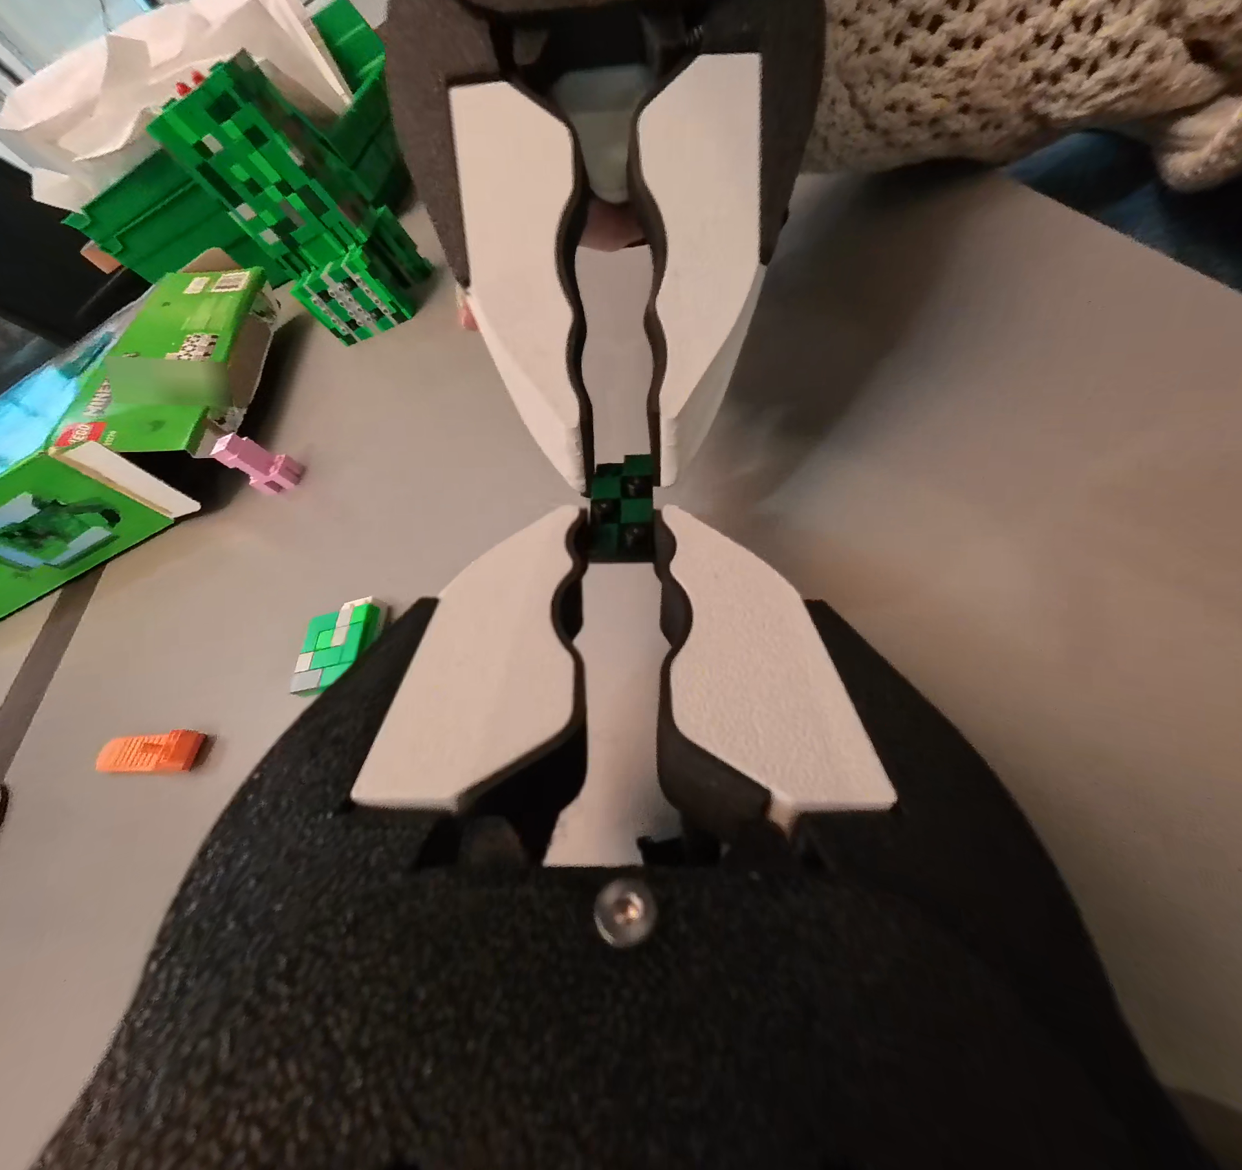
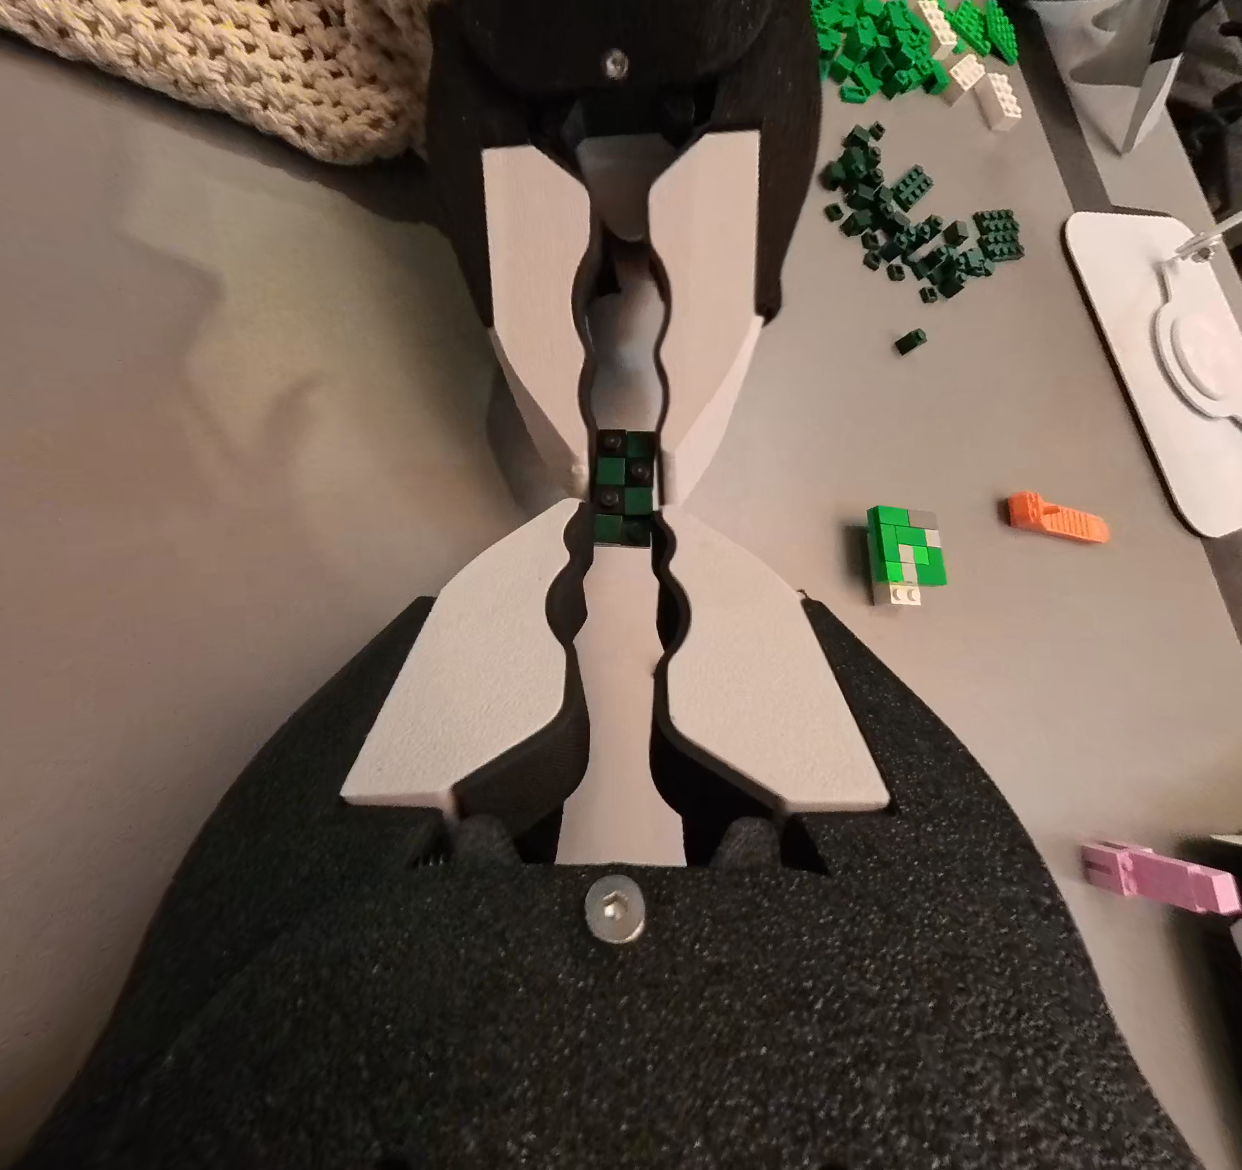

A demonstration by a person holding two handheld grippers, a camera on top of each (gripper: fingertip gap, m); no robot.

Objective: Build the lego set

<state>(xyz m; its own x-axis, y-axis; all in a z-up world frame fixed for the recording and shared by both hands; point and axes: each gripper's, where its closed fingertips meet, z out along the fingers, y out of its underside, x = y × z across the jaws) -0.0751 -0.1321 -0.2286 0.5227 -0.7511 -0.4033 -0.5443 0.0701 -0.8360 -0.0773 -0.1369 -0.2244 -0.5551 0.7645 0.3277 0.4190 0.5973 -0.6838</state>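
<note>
A small dark green and black checkered lego piece (image 1: 622,506) is held between the two grippers, which face each other tip to tip above the grey table (image 1: 941,533). My left gripper (image 1: 622,536) is shut on its near end. My right gripper (image 1: 622,466) comes from the far side and is shut on the other end. In the right wrist view the same piece (image 2: 625,486) sits between my right gripper (image 2: 624,533) and my left gripper (image 2: 625,459). A small green and grey tiled assembly (image 2: 907,553) lies on the table.
A tall green lego build (image 1: 289,197), a green tray with paper (image 1: 168,224), the set's box (image 1: 121,412), a pink figure (image 1: 262,466) and an orange brick separator (image 1: 151,751) lie left. Bright green (image 2: 894,42) and dark green brick piles (image 2: 921,224) and a white stand base (image 2: 1129,345) lie right. A knit sleeve (image 2: 201,15) is close. The grippers are tip to tip, or close to it. Left tips and right tips are each some 25 centimeters from the pink figure (image 1: 262,466). The right camera catches it too, in the right wrist view (image 2: 1144,867).
</note>
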